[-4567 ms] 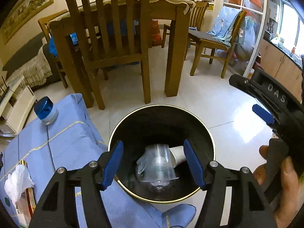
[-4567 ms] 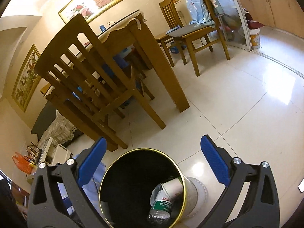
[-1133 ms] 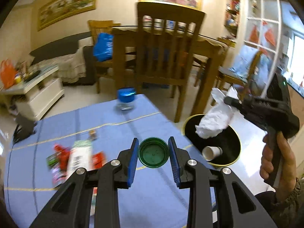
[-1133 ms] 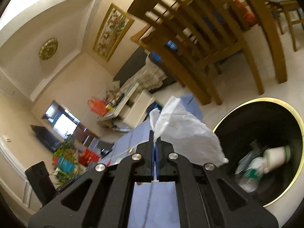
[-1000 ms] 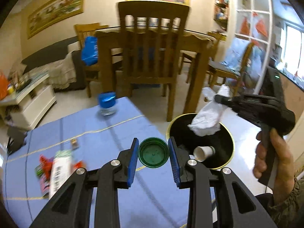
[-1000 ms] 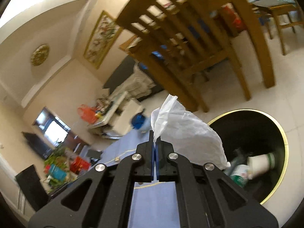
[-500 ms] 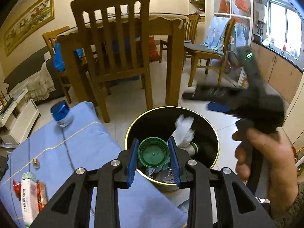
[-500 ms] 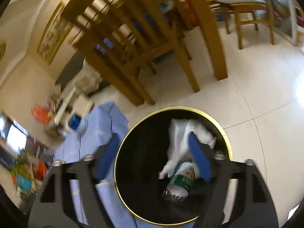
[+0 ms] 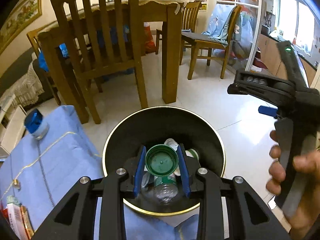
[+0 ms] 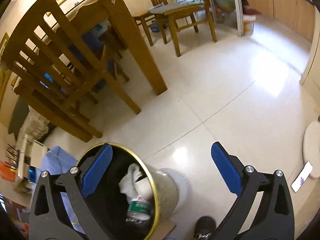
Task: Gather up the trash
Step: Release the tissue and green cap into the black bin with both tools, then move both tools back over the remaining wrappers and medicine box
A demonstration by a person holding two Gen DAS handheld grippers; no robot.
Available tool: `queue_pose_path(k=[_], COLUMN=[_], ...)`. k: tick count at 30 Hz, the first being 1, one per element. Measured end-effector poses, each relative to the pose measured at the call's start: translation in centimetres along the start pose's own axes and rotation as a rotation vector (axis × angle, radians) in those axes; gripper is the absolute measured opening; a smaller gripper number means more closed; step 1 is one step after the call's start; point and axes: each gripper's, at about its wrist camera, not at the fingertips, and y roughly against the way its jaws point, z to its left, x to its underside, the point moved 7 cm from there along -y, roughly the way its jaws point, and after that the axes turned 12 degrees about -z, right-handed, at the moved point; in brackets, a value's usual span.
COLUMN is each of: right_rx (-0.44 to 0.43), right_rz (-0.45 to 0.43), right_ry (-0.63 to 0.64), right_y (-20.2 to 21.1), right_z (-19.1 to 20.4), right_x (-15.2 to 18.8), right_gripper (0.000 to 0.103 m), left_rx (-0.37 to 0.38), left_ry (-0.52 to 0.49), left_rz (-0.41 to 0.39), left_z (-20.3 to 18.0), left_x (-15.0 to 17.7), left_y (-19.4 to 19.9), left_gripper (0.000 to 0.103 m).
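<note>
My left gripper (image 9: 161, 165) is shut on a green bottle cap (image 9: 161, 161) and holds it right over the open trash bin (image 9: 120, 132), a black bin with a gold rim. Inside the bin lie a clear plastic bottle (image 9: 166, 190), a paper cup and white tissue. My right gripper (image 10: 160, 170) is open and empty, up and to the right of the bin (image 10: 158, 192); white tissue (image 10: 130, 178) and a green-labelled bottle (image 10: 140, 206) show inside. In the left wrist view the right gripper (image 9: 260, 98) sits at the right, held by a hand.
A blue-clothed table (image 9: 56, 160) lies left of the bin, with a blue-capped jar (image 9: 36, 124) and packets (image 9: 16, 214) at its left edge. A wooden chair (image 9: 100, 46) and dining table (image 9: 168, 40) stand behind the bin. Tiled floor (image 10: 230, 100) spreads to the right.
My right gripper opened and dropped the white tissue into the bin, then drew back to the right. My left gripper carried the green cap from above the table to above the bin.
</note>
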Motion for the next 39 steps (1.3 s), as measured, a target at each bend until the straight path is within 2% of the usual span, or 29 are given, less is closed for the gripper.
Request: queue_pose_path(k=[1, 3, 5, 7, 9, 11, 12, 13, 17, 20, 23, 27, 31, 35, 39], right_rx=[-0.068, -0.138, -0.177, -0.179, -0.166, -0.164, -0.162, -0.155, -0.112, -0.091, -0.115, -0.240, -0.396, -0.610, -0.768], right_rz=[0.007, 0.014, 0.013, -0.005, -0.039, -0.072, -0.085, -0.104, -0.142, -0.154, -0.170, -0.216, -0.189, -0.082, -0.041], right_ry=[-0.038, -0.089, -0.120, -0.113, -0.035, 0.061, 0.102, 0.180, 0.384, 0.505, 0.605, 0.636, 0.690, 0.757, 0.923], right_y=[0.0, 0.2, 0.4, 0.6, 1.4, 2.2, 2.5, 2.9, 3.6, 3.5, 4.0, 6.2, 8.2, 11.3, 16.3], right_z=[0.5, 0.6, 0.6, 0.8, 1.8, 3.8, 4.7, 6.1, 9.8, 12.2, 15.1, 18.4, 22.2, 27.7, 34.3], right_x=[0.1, 0.3, 0.3, -0.1, -0.4, -0.4, -0.5, 0.0, 2.0, 3.6, 5.6, 7.8, 10.8, 16.9, 24.5], right_gripper=[0.097, 0.097, 0.097, 0.097, 0.097, 0.097, 0.097, 0.097, 0.097, 0.097, 0.097, 0.097, 0.097, 0.097, 0.097], left_rx=[0.003, -0.008, -0.012, -0.018, -0.028, -0.033, -0.031, -0.025, -0.013, -0.030, -0.082, -0.204, -0.316, -0.445, -0.508], left_ry=[0.005, 0.012, 0.008, -0.004, -0.005, 0.017, 0.032, 0.053, 0.088, 0.113, 0.126, 0.132, 0.214, 0.363, 0.537], left_rz=[0.001, -0.008, -0.017, -0.021, -0.029, -0.033, -0.035, -0.040, -0.052, -0.077, -0.094, -0.095, -0.109, -0.118, -0.162], left_z=[0.0, 0.0, 0.1, 0.1, 0.7, 1.3, 1.7, 2.1, 3.5, 5.1, 7.1, 11.7, 17.3, 24.8, 30.7], left_x=[-0.1, -0.4, -0.2, 0.1, 0.5, 0.9, 1.2, 1.7, 3.9, 6.0, 8.4, 12.2, 15.7, 19.4, 22.0], left_y=[-0.2, -0.3, 0.1, 0.6, 1.6, 2.8, 3.4, 4.6, 8.9, 13.0, 16.2, 20.4, 24.4, 27.9, 31.1], left_gripper=[0.046, 0.060, 0.061, 0.062, 0.065, 0.071, 0.078, 0.081, 0.084, 0.097, 0.096, 0.096, 0.096, 0.096, 0.096])
